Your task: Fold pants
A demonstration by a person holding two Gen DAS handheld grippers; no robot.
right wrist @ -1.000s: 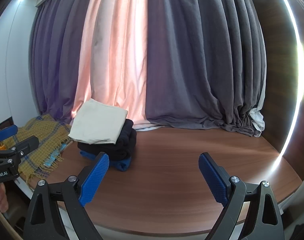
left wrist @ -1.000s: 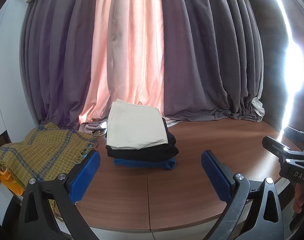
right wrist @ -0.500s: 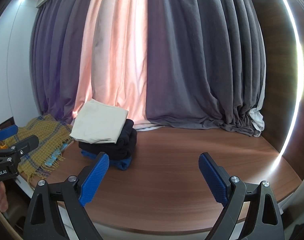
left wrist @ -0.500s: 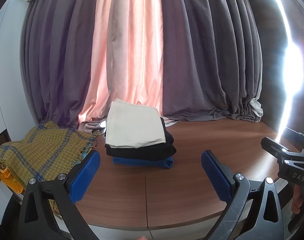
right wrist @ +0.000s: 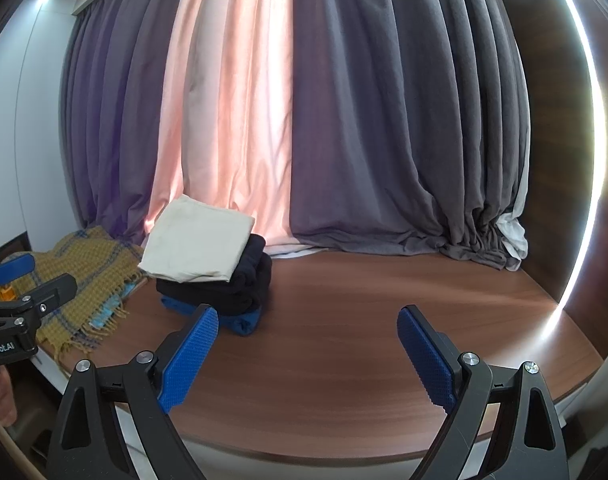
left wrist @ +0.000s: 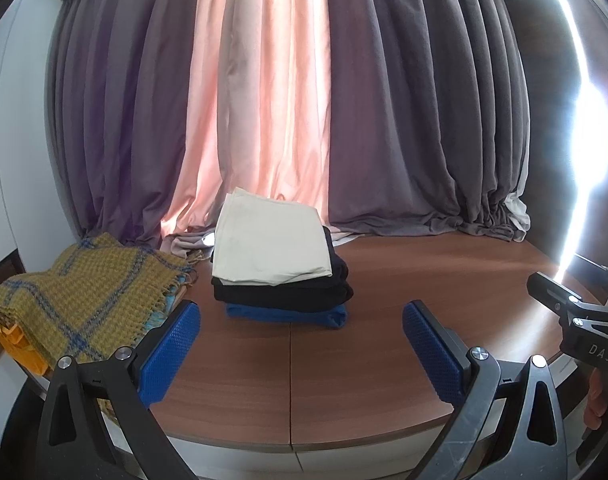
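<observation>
A neat stack of folded pants sits at the back left of the wooden table (left wrist: 383, 352): cream pants (left wrist: 270, 250) (right wrist: 196, 246) on top, black pants (left wrist: 284, 294) (right wrist: 232, 284) under them, blue pants (left wrist: 288, 315) (right wrist: 244, 320) at the bottom. My left gripper (left wrist: 302, 350) hovers open over the table's near edge, short of the stack, with nothing between its blue pads. Open and holding nothing too, my right gripper (right wrist: 307, 352) hangs to the right of the stack. Each gripper appears at the edge of the other's view.
A mustard plaid blanket (left wrist: 80, 300) (right wrist: 88, 280) lies over the table's left edge, with something orange (left wrist: 18, 348) under it. Purple, pink and grey curtains (left wrist: 272, 120) hang behind the table. A bright light strip (right wrist: 583, 160) runs down the right wall.
Both grippers have drifted back slightly and stayed open; the stack sits a touch higher in the left wrist view. Nothing was taken hold of.
</observation>
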